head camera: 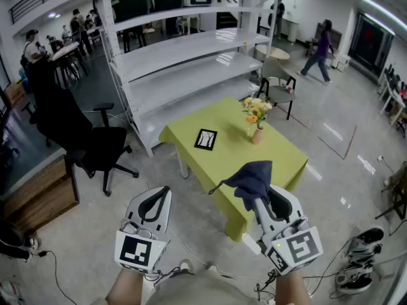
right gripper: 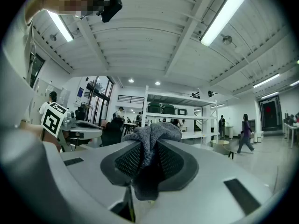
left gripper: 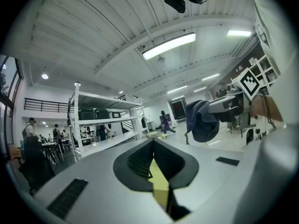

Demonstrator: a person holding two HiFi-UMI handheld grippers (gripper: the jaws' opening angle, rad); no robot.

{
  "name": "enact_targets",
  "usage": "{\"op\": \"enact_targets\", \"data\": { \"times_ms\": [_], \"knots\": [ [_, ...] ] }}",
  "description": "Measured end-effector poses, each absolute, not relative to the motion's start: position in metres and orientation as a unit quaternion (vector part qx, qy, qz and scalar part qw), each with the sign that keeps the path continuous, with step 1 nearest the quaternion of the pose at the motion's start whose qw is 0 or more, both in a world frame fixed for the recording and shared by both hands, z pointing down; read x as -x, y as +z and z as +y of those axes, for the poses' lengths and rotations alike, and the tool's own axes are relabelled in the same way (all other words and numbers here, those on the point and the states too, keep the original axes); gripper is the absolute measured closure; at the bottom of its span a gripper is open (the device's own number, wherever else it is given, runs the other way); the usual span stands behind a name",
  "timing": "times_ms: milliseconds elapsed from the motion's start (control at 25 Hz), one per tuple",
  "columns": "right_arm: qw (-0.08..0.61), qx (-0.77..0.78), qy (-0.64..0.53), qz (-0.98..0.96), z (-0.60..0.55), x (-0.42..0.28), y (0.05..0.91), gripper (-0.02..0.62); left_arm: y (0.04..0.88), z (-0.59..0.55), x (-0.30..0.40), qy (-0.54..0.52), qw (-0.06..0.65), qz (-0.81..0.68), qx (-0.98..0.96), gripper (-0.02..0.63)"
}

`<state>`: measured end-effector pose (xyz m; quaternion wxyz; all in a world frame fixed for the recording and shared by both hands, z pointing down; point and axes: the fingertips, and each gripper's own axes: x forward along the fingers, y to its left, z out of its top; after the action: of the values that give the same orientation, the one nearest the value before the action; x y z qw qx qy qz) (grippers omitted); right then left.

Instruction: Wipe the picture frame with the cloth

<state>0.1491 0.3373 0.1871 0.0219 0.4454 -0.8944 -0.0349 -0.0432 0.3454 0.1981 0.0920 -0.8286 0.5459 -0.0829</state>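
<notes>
A small black picture frame (head camera: 205, 139) lies flat on the yellow-green table (head camera: 222, 164), left of a vase of flowers (head camera: 257, 124). Both grippers are held well short of the table, above the floor. My right gripper (head camera: 257, 192) is shut on a dark blue-grey cloth (head camera: 252, 178), which bunches out over its tips; in the right gripper view the cloth (right gripper: 152, 136) fills the gap between the jaws of the right gripper (right gripper: 148, 149). My left gripper (head camera: 161, 192) is shut with nothing in it; in the left gripper view it (left gripper: 153, 144) points toward the table, with the cloth (left gripper: 201, 120) at its right.
A white shelving rack (head camera: 184, 62) stands behind the table. A black office chair (head camera: 89, 142) and a wooden crate (head camera: 38, 196) are to the left. A grey chair (head camera: 278, 84) is beyond the table. Shoes (head camera: 362, 259) and cables lie at the lower right. People walk in the background.
</notes>
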Motion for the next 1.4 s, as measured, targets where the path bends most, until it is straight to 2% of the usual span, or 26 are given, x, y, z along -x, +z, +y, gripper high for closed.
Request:
{"op": "enact_targets", "data": {
  "times_ms": [120, 360, 880, 1400],
  "knots": [
    [-0.004, -0.434, -0.027, -0.9, 0.335, -0.155, 0.183, 0.506, 0.198, 0.34, 0.045, -0.087, 0.094, 0.555, 0.822, 0.598],
    [0.028, -0.437, -0.04, -0.898, 0.323, -0.167, 0.193, 0.506, 0.198, 0.333, 0.038, -0.095, 0.104, 0.56, 0.816, 0.598],
    [0.027, -0.438, -0.023, -0.898, 0.294, -0.19, 0.218, 0.505, 0.204, 0.313, 0.017, -0.097, 0.107, 0.569, 0.809, 0.598],
    [0.046, -0.438, -0.009, -0.898, 0.226, -0.166, 0.258, 0.503, 0.237, 0.241, 0.032, -0.089, 0.092, 0.565, 0.815, 0.598]
  ]
}}
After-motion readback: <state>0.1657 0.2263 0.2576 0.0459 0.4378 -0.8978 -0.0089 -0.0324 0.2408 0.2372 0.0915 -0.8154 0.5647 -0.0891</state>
